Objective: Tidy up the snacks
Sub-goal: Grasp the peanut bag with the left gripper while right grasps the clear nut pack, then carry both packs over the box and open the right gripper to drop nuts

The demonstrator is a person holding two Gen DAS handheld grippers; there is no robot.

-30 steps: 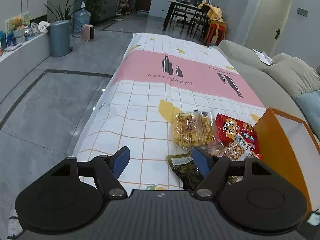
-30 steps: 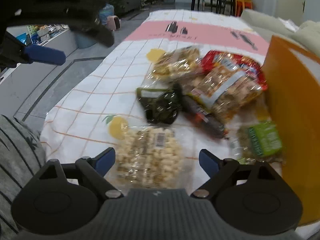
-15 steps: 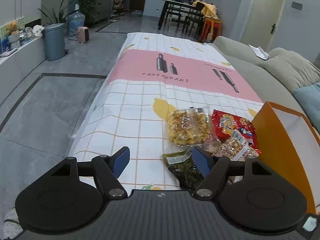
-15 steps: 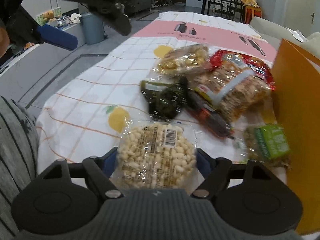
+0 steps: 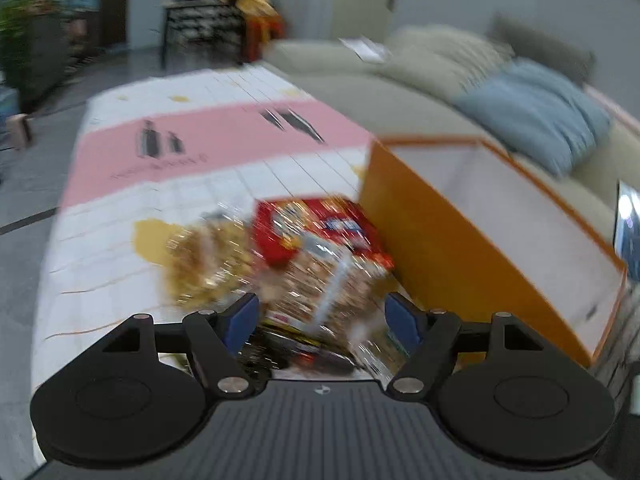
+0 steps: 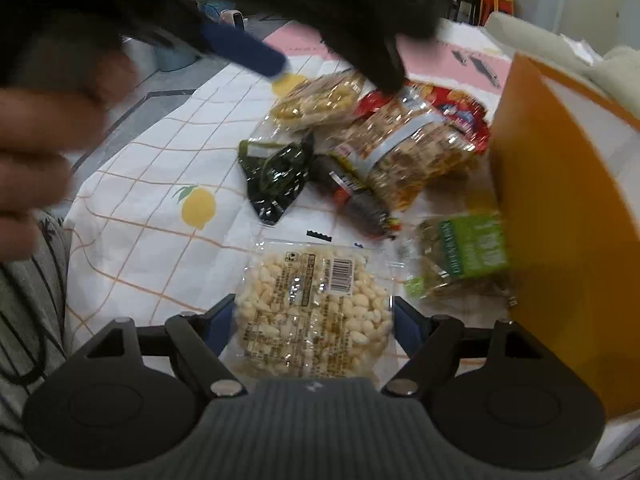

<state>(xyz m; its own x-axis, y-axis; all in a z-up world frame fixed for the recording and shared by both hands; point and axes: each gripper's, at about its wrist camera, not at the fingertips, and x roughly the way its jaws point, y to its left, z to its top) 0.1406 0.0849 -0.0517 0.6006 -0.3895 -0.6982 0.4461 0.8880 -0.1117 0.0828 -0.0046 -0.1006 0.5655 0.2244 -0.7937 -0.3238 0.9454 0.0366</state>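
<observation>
Snack packs lie in a pile on the tablecloth (image 6: 160,160) beside an orange box (image 6: 560,208). My right gripper (image 6: 312,316) is open, with a clear bag of pale puffs (image 6: 312,304) between its fingers. Ahead lie a dark green pack (image 6: 276,176), a dark bar (image 6: 360,200), a clear cracker bag (image 6: 412,152), a red pack (image 6: 460,112), a yellow snack bag (image 6: 316,100) and a green-label bag (image 6: 468,256). My left gripper (image 5: 320,316) is open above the cracker bag (image 5: 328,280), next to the red pack (image 5: 308,228) and yellow bag (image 5: 204,260). The left wrist view is blurred.
The orange box (image 5: 480,232) stands open at the right, white inside. A grey sofa (image 5: 400,76) with a blue cushion (image 5: 532,112) runs behind it. The left gripper's body (image 6: 280,8) and a hand (image 6: 36,160) fill the upper left of the right wrist view.
My left gripper has swung right, over the snack pile toward the box. My right gripper has moved forward so the puff bag lies between its fingers.
</observation>
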